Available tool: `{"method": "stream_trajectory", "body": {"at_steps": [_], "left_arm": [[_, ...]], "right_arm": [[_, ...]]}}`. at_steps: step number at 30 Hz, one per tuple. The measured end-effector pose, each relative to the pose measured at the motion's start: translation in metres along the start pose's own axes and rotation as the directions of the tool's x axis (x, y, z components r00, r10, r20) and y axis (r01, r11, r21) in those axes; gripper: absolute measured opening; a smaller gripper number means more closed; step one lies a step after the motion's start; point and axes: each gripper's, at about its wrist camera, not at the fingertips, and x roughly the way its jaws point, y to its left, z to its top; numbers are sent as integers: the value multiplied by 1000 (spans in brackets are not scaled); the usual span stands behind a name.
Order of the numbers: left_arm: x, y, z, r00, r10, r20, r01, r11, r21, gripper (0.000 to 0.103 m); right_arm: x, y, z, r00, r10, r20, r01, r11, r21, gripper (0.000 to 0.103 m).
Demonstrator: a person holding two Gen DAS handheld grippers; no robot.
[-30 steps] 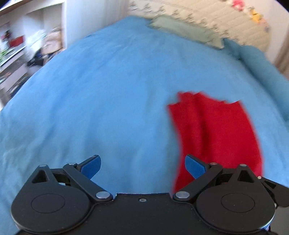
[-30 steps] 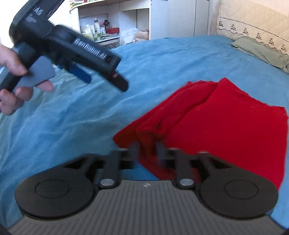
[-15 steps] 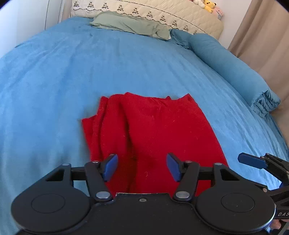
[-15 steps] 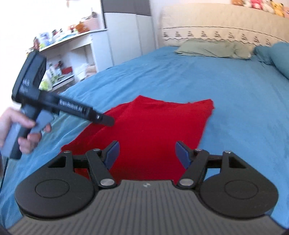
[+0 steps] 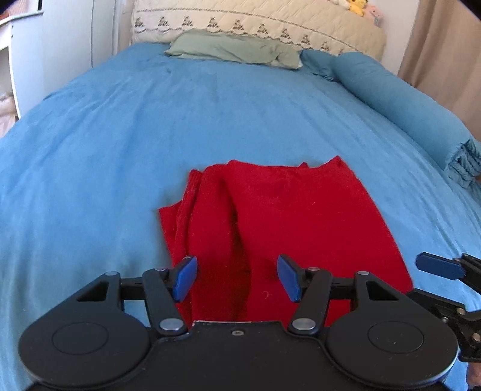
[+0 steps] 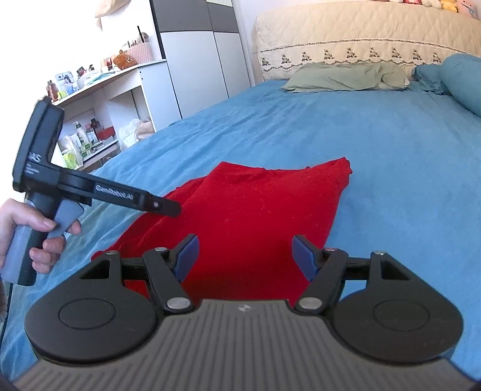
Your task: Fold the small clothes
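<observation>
A red knitted garment (image 5: 285,216) lies flat on the blue bed cover (image 5: 120,150), with bunched folds along its left side. It also shows in the right wrist view (image 6: 249,210). My left gripper (image 5: 237,278) is open and empty, just above the garment's near edge. My right gripper (image 6: 245,252) is open and empty, over the garment's near right part. The left gripper shows from the side in the right wrist view (image 6: 168,207), held by a hand. A right fingertip (image 5: 436,266) shows at the left wrist view's right edge.
A green pillow (image 5: 234,49) and a cream quilted headboard (image 5: 270,27) stand at the far end. A rolled blue blanket (image 5: 405,102) lies along the right side. White shelves with bottles (image 6: 87,132) and a wardrobe (image 6: 204,60) stand left of the bed.
Both grippers have swung round over the red garment and now face the headboard. The right gripper's jaws, close together a second ago, stand open. The garment has not moved.
</observation>
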Motion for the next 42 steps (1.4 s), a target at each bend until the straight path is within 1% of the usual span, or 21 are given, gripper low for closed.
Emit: {"method": "stream_trajectory", "body": {"at_steps": [3, 6, 8, 10, 11, 13, 14, 16, 18, 19, 23, 29, 32, 33, 34, 35, 36, 37, 39, 40, 42], "left_arm": [[1, 4, -1, 1000, 6, -5, -6, 1000, -29, 67], [2, 3, -1, 1000, 10, -28, -10, 1000, -7, 70], [3, 0, -1, 999, -16, -28, 16, 1000, -4, 70], [5, -5, 0, 997, -67, -36, 67, 998, -1, 67], [6, -9, 1, 996, -76, -39, 76, 997, 11, 64], [11, -18, 2, 997, -63, -52, 66, 996, 59, 51], [15, -21, 2, 997, -49, -61, 54, 996, 75, 48], [19, -20, 2, 998, -23, -64, 28, 998, 65, 25], [17, -16, 4, 998, -19, -60, 22, 999, 37, 15], [14, -15, 4, 998, -18, -57, 20, 999, 31, 13], [-2, -24, 2, 1000, 15, -24, -13, 996, 86, 12], [-36, -16, -12, 997, 66, 48, -68, 996, 58, 11], [-23, -6, -22, 997, 75, 10, -75, 997, 35, 12], [-15, -4, -25, 997, 78, -5, -77, 997, 31, 14], [-10, -2, -25, 997, 74, -8, -74, 997, 21, 22], [-10, -1, -25, 997, 71, -2, -71, 997, 5, 25], [-13, 1, -24, 998, 63, 11, -62, 998, -20, 39], [-20, 3, -24, 997, 72, 27, -70, 996, -53, 61], [-41, 6, -27, 993, 87, 83, -81, 994, -70, 79], [-55, 6, -32, 990, 81, 119, -75, 996, -54, 84], [-71, 3, -42, 988, 62, 141, -58, 998, -32, 86]], "right_arm": [[-1, 1, 0, 1000, 0, 3, 0, 1000, 4, 84], [-1, -1, 0, 1000, 5, 2, -5, 1000, 11, 84], [1, -1, -1, 1000, 3, 0, -3, 1000, 14, 84], [2, -1, 0, 1000, 2, 0, -2, 1000, 19, 84], [2, -1, 0, 1000, 2, 2, -2, 1000, 21, 84], [3, 0, 1, 1000, 1, 4, -1, 1000, 20, 84], [3, 0, 1, 1000, 1, 3, -1, 1000, 19, 84], [4, 1, 1, 1000, 1, 1, -1, 1000, 15, 84], [5, 2, 1, 1000, 0, 0, 0, 1000, 11, 84], [5, 2, 1, 1000, -2, 1, 2, 1000, 10, 84], [4, 3, 2, 1000, -6, 9, 6, 1000, 4, 84], [1, 4, 4, 1000, -3, 20, 3, 1000, 4, 84], [2, 4, 4, 1000, 4, 16, -4, 1000, 9, 84], [3, 4, 3, 1000, 8, 11, -8, 1000, 11, 84], [4, 4, 3, 1000, 9, 6, -9, 1000, 12, 84], [5, 4, 3, 1000, 9, 1, -9, 1000, 11, 84], [5, 4, 3, 1000, 9, -1, -9, 1000, 9, 84], [5, 4, 3, 1000, 11, -4, -11, 1000, 8, 84], [0, 6, 5, 1000, 19, -2, -19, 1000, 1, 84], [-3, 7, 5, 1000, 22, -1, -22, 1000, -8, 84], [-10, 9, 2, 1000, 28, -5, -28, 999, -40, 84]]}}
